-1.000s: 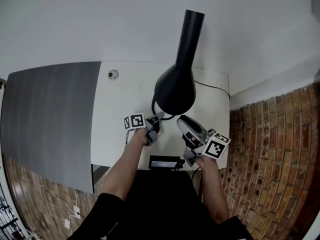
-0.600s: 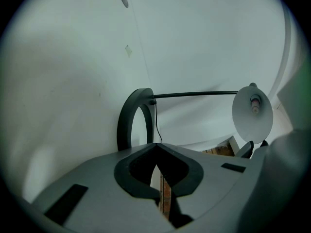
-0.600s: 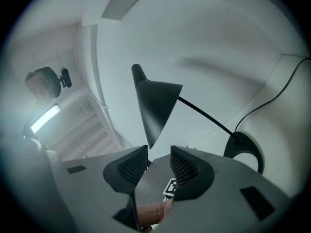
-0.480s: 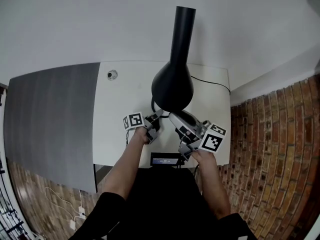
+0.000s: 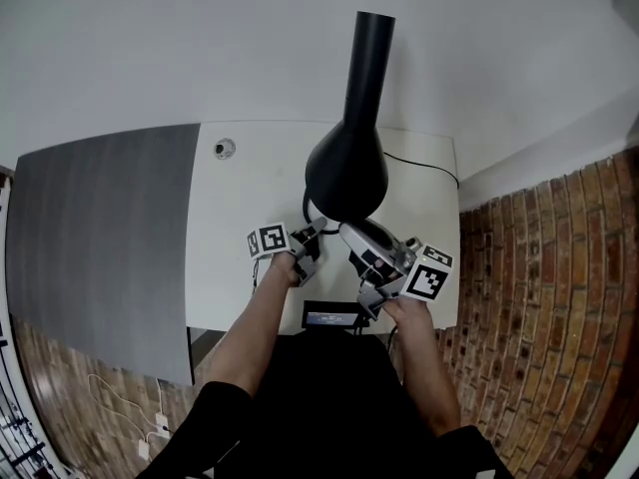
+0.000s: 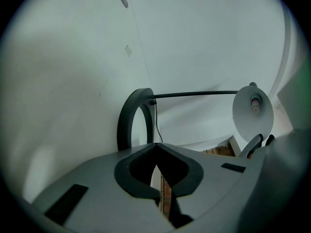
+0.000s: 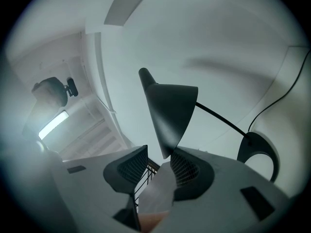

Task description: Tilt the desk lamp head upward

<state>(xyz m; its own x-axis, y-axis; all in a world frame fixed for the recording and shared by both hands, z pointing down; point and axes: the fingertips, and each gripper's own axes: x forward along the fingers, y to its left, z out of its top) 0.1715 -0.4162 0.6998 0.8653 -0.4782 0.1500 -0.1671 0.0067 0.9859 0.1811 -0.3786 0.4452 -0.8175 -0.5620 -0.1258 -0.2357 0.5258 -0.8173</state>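
A black desk lamp stands on the white desk [image 5: 250, 198]. Its cone head [image 5: 347, 173] looms toward me in the head view, with the tube pointing away. My right gripper [image 5: 351, 234] is under the head's near rim. In the right gripper view the lamp head [image 7: 170, 110] dips its rim between my right gripper's [image 7: 159, 152] parted jaws, against the right one, with a gap on the left. My left gripper [image 5: 316, 236] sits by the ring base [image 5: 306, 208], jaws together. In the left gripper view that gripper [image 6: 155, 144] faces the ring base [image 6: 127, 125], and the shade's inside [image 6: 252, 113] shows at the right.
A black cable [image 5: 424, 173] runs from the lamp to the desk's right edge. A round grommet [image 5: 225, 149] sits at the desk's back left. A small black device [image 5: 329, 318] lies at the front edge. Brick wall [image 5: 539, 297] is on the right, and a grey surface [image 5: 100, 228] on the left.
The lamp head has swung away from me and sits higher in the head view. My right gripper has moved left and in, under its rim. The left gripper has held still.
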